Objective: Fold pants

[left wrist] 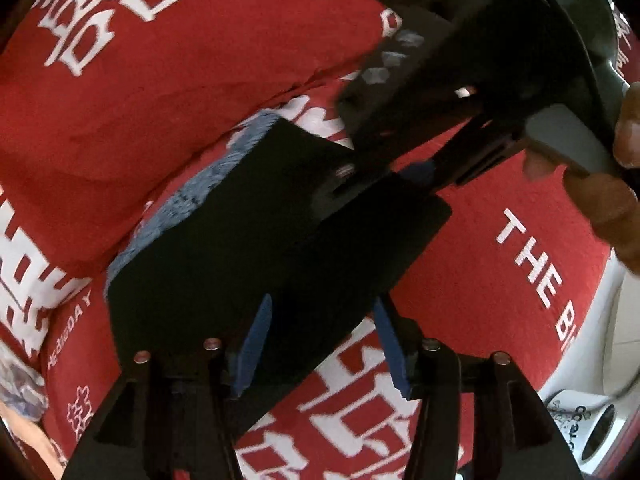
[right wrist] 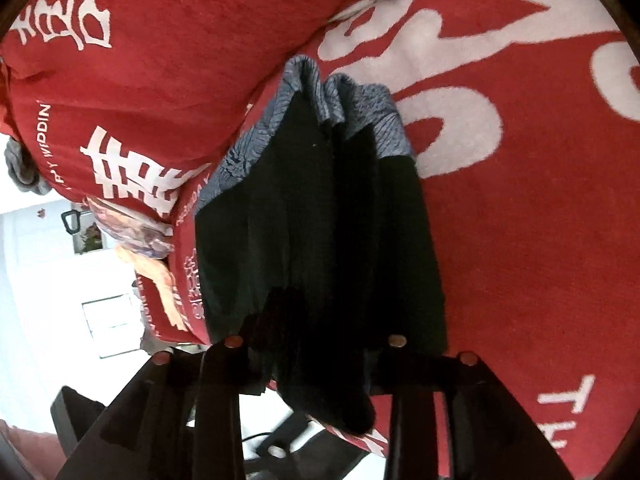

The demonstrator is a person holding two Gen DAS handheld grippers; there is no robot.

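The black pants (left wrist: 256, 248) lie folded on a red blanket with white lettering; a blue-grey patterned waistband (left wrist: 192, 192) shows along their far edge. My left gripper (left wrist: 320, 348) is open, its blue pads (left wrist: 256, 344) apart over the near edge of the pants. My right gripper (left wrist: 416, 172) comes in from the upper right and reaches the far corner of the pants. In the right wrist view the pants (right wrist: 320, 220) run up from between my right gripper's fingers (right wrist: 316, 356), which look closed on the near black edge. The waistband (right wrist: 320, 92) lies at the far end.
The red blanket (left wrist: 500, 260) covers the bed, with a raised fold (left wrist: 160, 92) behind the pants. A hand (left wrist: 608, 184) holds the right gripper. The bed's edge and white floor (right wrist: 60, 260) lie at the left in the right wrist view.
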